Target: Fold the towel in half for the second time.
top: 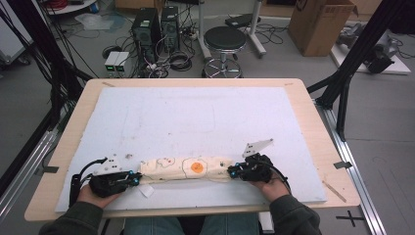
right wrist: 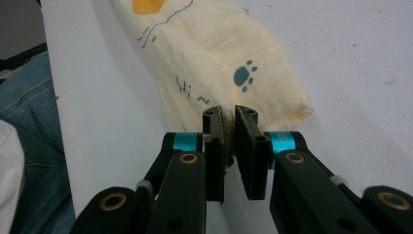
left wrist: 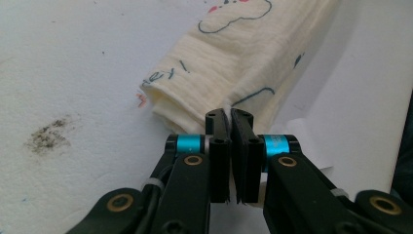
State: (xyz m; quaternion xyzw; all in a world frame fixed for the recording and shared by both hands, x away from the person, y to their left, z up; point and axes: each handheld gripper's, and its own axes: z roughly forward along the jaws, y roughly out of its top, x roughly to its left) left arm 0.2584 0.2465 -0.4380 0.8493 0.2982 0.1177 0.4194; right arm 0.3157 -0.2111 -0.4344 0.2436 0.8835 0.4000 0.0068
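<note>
The cream printed cloth (top: 186,169), folded into a long roll, lies across the near edge of the white foam-covered table (top: 195,112). The left gripper (left wrist: 229,117) and right gripper (right wrist: 229,113) each pinch one end with jaws nearly pressed together (only thin edges caught). Uneven pulling could slip a corner free, letting the folds sag open.

High cam above near table edge, looking fwd/down, both gripper cams close-up, all share folded cloth (top: 188,169).
</note>
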